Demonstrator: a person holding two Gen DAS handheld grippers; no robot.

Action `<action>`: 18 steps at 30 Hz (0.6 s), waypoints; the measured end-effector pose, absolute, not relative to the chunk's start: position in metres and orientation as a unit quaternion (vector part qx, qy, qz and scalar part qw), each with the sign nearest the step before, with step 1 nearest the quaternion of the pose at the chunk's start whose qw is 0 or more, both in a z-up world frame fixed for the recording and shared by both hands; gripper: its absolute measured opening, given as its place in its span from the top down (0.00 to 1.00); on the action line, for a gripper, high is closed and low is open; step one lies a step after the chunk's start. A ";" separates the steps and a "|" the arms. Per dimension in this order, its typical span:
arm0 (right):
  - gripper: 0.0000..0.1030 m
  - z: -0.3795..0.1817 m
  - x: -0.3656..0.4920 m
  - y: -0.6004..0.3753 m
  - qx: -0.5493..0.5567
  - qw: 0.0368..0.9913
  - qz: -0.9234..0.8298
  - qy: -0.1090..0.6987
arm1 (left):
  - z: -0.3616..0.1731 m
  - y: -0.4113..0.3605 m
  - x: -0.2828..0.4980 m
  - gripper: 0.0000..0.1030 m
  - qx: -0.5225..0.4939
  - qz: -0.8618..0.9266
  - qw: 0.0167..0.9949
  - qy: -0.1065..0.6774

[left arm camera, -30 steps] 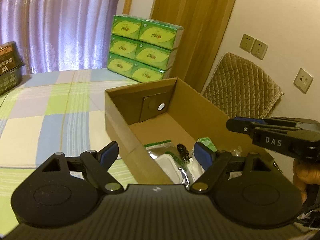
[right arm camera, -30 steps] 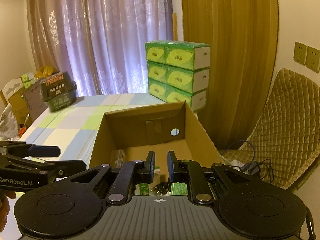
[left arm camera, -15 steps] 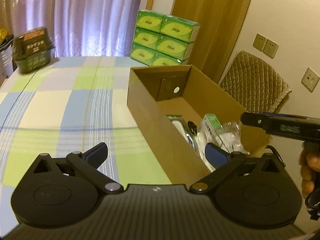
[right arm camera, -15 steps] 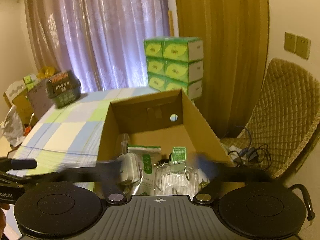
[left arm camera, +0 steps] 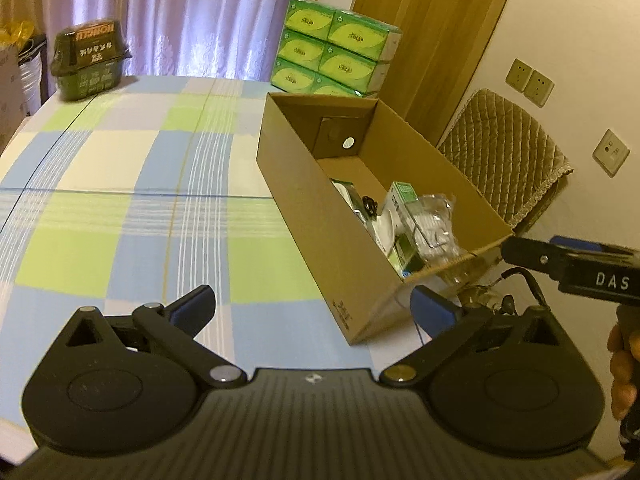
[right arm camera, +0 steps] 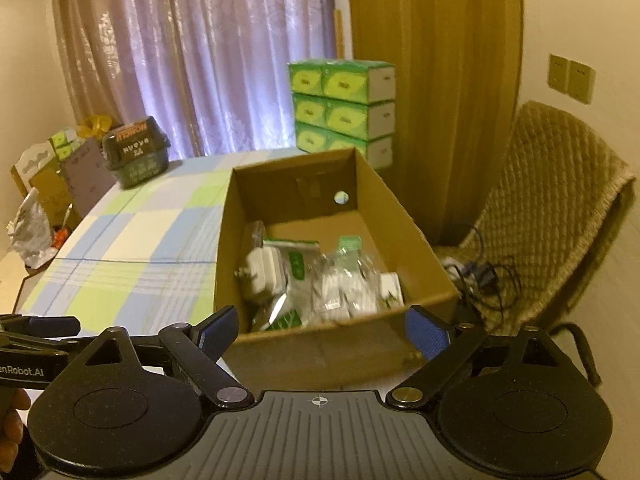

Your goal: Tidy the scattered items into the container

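Packets lie inside the cardboard box, ahead of both grippers' wide, empty fingers. They look light, crinkly and slippery; pinch a flat edge.

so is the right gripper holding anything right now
No, the right gripper is open with nothing between its fingers, above the near end of the cardboard box.

Open brown cardboard box on the checked tablecloth, packets and white items heaped inside.
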State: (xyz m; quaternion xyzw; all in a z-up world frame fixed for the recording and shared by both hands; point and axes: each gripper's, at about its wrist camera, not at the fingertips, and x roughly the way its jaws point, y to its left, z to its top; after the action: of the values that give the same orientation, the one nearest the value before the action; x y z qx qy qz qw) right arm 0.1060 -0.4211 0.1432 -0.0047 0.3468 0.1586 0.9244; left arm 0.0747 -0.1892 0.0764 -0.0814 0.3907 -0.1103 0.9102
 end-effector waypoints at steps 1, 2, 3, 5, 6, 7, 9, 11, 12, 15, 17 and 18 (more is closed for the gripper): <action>0.08 0.145 0.102 -0.423 -0.003 0.924 0.158 0.349 | 0.078 -0.192 0.069 0.01 -0.077 -0.105 0.913 0.387; 0.08 0.147 0.099 -0.425 -0.002 0.923 0.158 0.351 | 0.079 -0.195 0.065 0.01 -0.071 -0.103 0.915 0.384; 0.07 0.148 0.095 -0.427 -0.003 0.923 0.157 0.352 | 0.080 -0.199 0.061 0.01 -0.065 -0.103 0.915 0.384; 0.07 0.151 0.090 -0.430 -0.007 0.923 0.155 0.353 | 0.080 -0.206 0.056 0.01 -0.058 -0.106 0.912 0.392; 0.07 0.153 0.087 -0.431 -0.009 0.922 0.154 0.354 | 0.081 -0.209 0.054 0.01 -0.058 -0.107 0.910 0.397; 0.07 0.154 0.085 -0.433 -0.011 0.922 0.155 0.355 | 0.082 -0.212 0.052 0.01 -0.058 -0.108 0.909 0.399; 0.07 0.156 0.080 -0.436 -0.012 0.922 0.156 0.355 | 0.084 -0.218 0.048 0.01 -0.056 -0.106 0.909 0.400; 0.07 0.157 0.076 -0.438 -0.009 0.922 0.154 0.355 | 0.085 -0.223 0.044 0.01 -0.055 -0.102 0.908 0.402; 0.07 0.158 0.074 -0.440 -0.008 0.922 0.154 0.356 | 0.086 -0.225 0.043 0.01 -0.056 -0.101 0.908 0.403; 0.07 0.159 0.071 -0.443 -0.006 0.922 0.151 0.357 | 0.088 -0.231 0.040 0.01 -0.058 -0.100 0.905 0.408; 0.07 0.159 0.069 -0.446 -0.003 0.921 0.150 0.358 | 0.088 -0.233 0.040 0.01 -0.060 -0.099 0.903 0.413; 0.07 0.159 0.068 -0.447 -0.001 0.921 0.150 0.359 | 0.088 -0.234 0.039 0.01 -0.059 -0.097 0.903 0.415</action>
State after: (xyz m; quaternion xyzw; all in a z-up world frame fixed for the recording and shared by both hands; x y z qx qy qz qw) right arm 0.0682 -0.4467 0.1592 -0.0015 0.3587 0.1499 0.9213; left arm 0.0393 -0.2341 0.0882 -0.0594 0.4146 -0.0968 0.9029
